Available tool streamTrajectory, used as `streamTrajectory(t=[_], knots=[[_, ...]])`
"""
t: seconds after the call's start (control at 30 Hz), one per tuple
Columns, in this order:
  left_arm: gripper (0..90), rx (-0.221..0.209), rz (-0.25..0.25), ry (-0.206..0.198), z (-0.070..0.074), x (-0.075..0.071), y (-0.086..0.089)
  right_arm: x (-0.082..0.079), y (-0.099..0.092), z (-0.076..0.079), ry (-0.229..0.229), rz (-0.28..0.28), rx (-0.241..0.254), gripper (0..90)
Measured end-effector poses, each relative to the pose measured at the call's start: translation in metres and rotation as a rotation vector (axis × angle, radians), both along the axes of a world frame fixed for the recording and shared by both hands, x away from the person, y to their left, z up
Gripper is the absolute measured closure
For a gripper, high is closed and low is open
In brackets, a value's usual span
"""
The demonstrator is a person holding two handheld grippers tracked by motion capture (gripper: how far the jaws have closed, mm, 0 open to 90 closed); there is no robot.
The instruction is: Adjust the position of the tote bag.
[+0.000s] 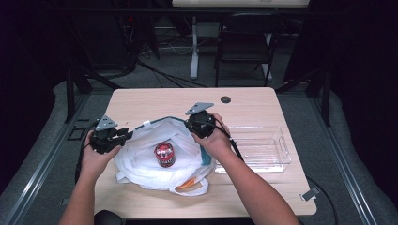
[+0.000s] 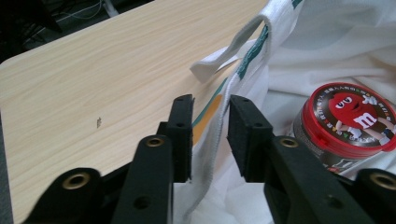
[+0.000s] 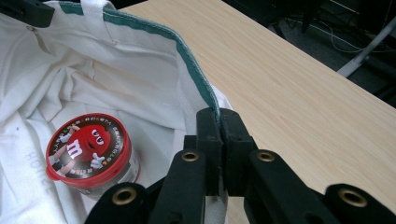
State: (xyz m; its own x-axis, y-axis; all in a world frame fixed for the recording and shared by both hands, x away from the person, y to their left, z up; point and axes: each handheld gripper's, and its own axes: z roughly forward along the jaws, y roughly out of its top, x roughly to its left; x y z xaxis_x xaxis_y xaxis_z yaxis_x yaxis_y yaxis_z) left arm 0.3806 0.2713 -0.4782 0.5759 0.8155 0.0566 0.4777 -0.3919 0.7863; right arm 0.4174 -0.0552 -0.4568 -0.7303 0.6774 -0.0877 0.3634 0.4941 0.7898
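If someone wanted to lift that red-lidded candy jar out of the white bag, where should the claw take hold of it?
Probably around the jar sides just under its red lid, coming straight down from above. It stands upright in the open bag, with cloth bunched close around it, so only the top is free. The lid's rim juts out slightly, which should keep the claw from slipping off.

The white bag (image 1: 159, 161) takes up the near middle of the surface (image 1: 155, 101), its mouth spread wide between the left tool (image 1: 126, 133) and the right tool (image 1: 191, 124), so there is room to come down into it from above. Inside, a red-lidded candy jar (image 1: 164, 154) stands in the middle, with bare cloth all round it. A clear plastic bin (image 1: 260, 147) blocks the surface just to the right. The far half of the surface lies open, but for a small dark disc (image 1: 225, 99).
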Motion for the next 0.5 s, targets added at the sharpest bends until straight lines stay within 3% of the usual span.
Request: streamTrajectory(t=[0.2,0.5], knots=[[83.9,0.003,-0.003,-0.009,-0.003,0.004,-0.003,0.004,-0.001,-0.004,0.006,-0.017,-0.001,87.8],[87.9,0.002,0.003,-0.011,-0.008,0.012,-0.005,0.009,-0.001,-0.008,0.011,-0.037,-0.007,87.8]])
